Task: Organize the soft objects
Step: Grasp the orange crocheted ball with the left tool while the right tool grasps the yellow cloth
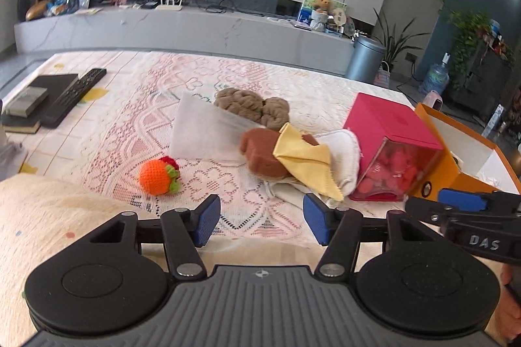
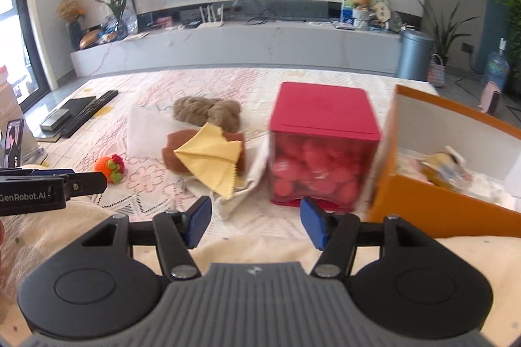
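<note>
Soft objects sit heaped mid-counter on the lace cloth (image 1: 228, 79); nothing gripped yet.

Left to right as I see it:
- Far-left corner: remote (image 1: 76, 96) and dark flat boxes (image 1: 39, 93). Not my concern.
- crochet orange (image 1: 156, 177), a red crochet piece touching it behind. It lies alone, left of the heap, toward the near edge.
- white cloth (image 1: 202, 132), flat, its right edge tucked under the heap.
- brown knit bundle (image 1: 250, 106) behind it, toward the far edge.
- brown sponge (image 1: 260, 154) with the yellow cloth (image 1: 306, 161) draped over it; a white pad (image 1: 345, 151) and beige fabric lie under and beside them.
- red box (image 2: 322, 145), clear front, red things inside, just right of the heap and touching the beige fabric.
- orange box (image 2: 439, 203) at the right edge, open, already holding some soft items I can't identify.

left gripper (image 1: 259, 221): jaws spread, empty, above the near edge, the orange ahead to its left and the heap ahead to its right. right gripper (image 2: 255, 221): jaws spread, empty, near edge, facing the gap between the heap and the red box.

My read: approach step, first pick pending. Orange box looks like the target bin. Next move: drop onto one item, top layer first. The yellow cloth is thin, so I'd pinch at a raised fold and lift straight up to avoid dragging the sponge along.
</note>
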A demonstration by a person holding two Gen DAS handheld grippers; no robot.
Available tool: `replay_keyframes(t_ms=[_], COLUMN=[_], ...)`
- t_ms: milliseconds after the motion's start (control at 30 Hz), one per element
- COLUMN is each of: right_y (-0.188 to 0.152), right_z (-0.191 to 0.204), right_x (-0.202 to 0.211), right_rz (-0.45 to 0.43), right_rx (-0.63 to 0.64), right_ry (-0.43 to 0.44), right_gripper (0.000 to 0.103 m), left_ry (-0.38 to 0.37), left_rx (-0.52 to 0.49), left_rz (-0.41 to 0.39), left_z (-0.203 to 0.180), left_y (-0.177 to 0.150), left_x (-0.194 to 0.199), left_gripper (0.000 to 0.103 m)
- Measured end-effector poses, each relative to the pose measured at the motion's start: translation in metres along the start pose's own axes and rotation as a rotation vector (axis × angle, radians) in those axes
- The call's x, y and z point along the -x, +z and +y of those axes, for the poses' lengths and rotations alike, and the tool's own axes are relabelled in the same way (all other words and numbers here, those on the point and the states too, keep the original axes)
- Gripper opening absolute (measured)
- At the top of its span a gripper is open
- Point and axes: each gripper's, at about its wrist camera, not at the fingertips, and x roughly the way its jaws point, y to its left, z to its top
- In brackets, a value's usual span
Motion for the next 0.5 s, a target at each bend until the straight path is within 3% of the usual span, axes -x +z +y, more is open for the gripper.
replay_keyframes(t_ms=[167,500], right_y=[0.008,0.034], right_z=[0.017,0.044], right_x=[-0.027,-0.083], right_rz=[0.012,0.018], right_rx=[0.051,0.132], right_ry=[0.033,0.098], right_gripper=[0.060,0.060], left_ry=[0.011,0.165], left_rx=[0.037,0.135], left_rz=[0.024,0.060], left_z=[0.014,0.055], left_y=[0.003,0.035], left_x=[-0.012,-0.041], left_gripper=[0.069,0.069])
